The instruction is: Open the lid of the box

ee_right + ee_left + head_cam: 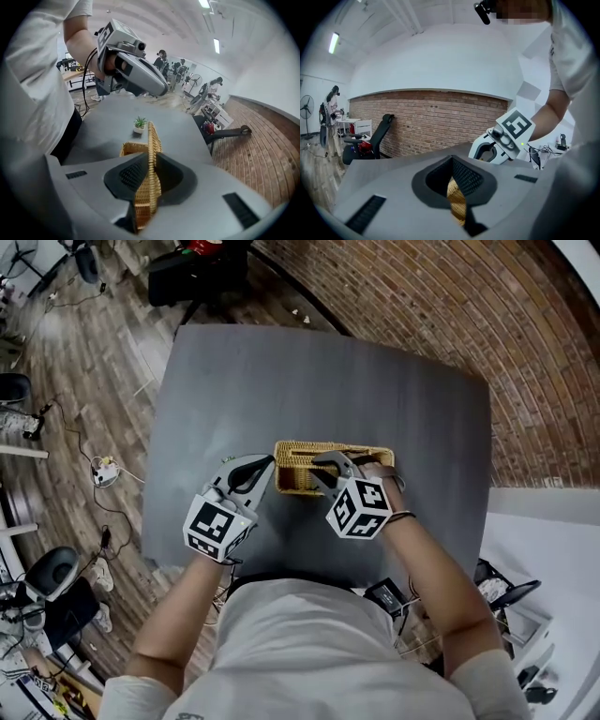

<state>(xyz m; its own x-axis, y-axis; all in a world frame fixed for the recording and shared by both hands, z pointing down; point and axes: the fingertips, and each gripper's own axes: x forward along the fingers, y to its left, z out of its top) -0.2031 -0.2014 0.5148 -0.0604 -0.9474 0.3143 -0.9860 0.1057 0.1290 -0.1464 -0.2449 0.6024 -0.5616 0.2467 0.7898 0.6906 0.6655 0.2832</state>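
Box (292, 474) on desk (281, 371), toward its near edge. Right claw (150, 161) clamped on lid (152, 136) rim, lid up on edge; left claw (454, 183) clamped on box end. Wicker: likely light, stiff, rough, crushable; hold by rim, squeeze gently

Your left gripper (453, 183) has its jaws clamped on a woven wicker panel (457, 204). Beyond the panel, upper right, your right gripper (506, 138) is visible.
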